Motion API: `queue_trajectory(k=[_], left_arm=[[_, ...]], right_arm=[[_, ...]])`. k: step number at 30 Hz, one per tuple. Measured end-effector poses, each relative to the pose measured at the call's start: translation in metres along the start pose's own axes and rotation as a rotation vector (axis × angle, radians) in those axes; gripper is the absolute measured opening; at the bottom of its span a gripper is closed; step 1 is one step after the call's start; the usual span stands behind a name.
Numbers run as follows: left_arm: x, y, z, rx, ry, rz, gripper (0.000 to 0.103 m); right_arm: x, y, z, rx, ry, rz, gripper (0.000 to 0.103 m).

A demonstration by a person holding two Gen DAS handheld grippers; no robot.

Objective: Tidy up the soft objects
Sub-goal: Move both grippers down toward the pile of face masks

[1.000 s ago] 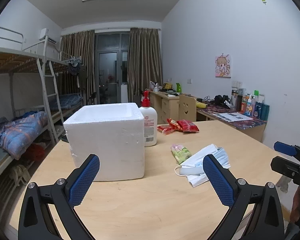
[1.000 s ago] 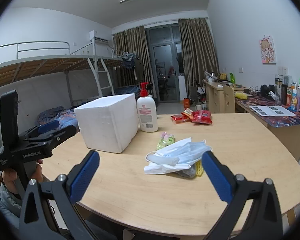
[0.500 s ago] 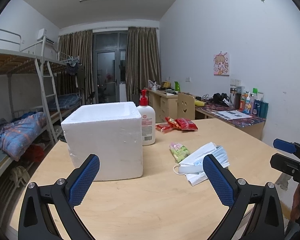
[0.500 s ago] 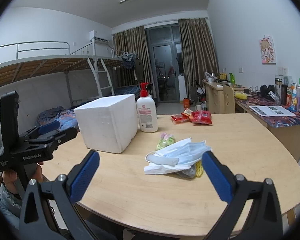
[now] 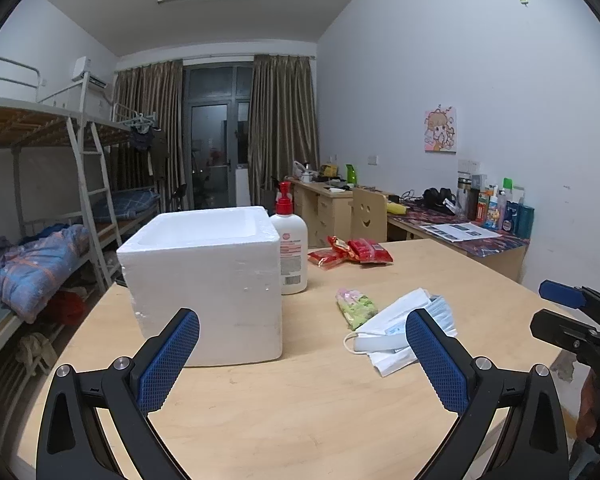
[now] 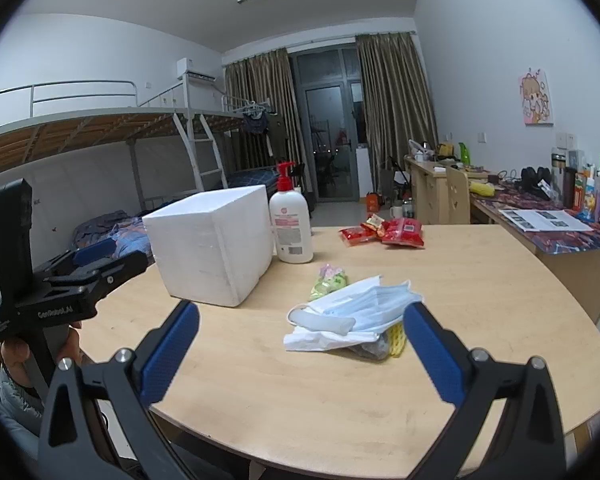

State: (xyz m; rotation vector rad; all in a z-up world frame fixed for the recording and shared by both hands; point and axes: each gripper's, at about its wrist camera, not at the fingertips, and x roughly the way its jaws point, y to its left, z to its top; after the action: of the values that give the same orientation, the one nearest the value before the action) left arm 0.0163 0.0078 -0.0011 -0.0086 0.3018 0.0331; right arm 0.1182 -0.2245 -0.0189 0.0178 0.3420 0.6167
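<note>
two grippers hover above the near edge of the round pale wooden table [image 6: 480, 280], both with their blue-padded fingers spread wide and holding nothing: the left gripper [image 5: 302, 354] faces the open white foam box [image 5: 208, 280], the right gripper [image 6: 302, 354] faces the loose pile of pale blue and white face masks [image 6: 352, 316]. seen from the right wrist, that pile lies at 12 o'clock, just ahead of the fingers, with a small green-and-pink soft packet [image 6: 329, 280] touching its far side at 11 o'clock, and something dark and yellow half hidden under its near edge. the box stands at 10 o'clock, a white pump bottle with a red top [image 6: 291, 224] just beside it, and red snack bags [image 6: 384, 232] lie well apart at 1 o'clock. the masks look feather-light, limp and slippery in layers; pinching the thick folded middle, not an ear loop, should lift several together. the packet likely squashes, so a gentle squeeze across its middle suits.
</note>
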Motion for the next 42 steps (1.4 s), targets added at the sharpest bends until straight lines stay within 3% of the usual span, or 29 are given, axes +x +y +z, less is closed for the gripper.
queue_trajectory(k=[17, 28, 36, 42], left_arm=[[0.048, -0.019, 0.016, 0.027, 0.091, -0.113, 0.103], [0.099, -0.033, 0.011, 0.039, 0.203, -0.2, 0.103], [0.132, -0.047, 0.003, 0.059, 0.274, -0.309, 0.103], [0.158, -0.062, -0.003, 0.075, 0.34, -0.349, 0.103]], right_arm=[[0.033, -0.027, 0.018, 0.012, 0.061, -0.009, 0.103], [0.07, -0.041, 0.019, -0.014, 0.153, 0.006, 0.103], [0.089, -0.062, 0.016, -0.009, 0.233, 0.036, 0.103], [0.109, -0.082, 0.013, 0.019, 0.316, 0.047, 0.088]])
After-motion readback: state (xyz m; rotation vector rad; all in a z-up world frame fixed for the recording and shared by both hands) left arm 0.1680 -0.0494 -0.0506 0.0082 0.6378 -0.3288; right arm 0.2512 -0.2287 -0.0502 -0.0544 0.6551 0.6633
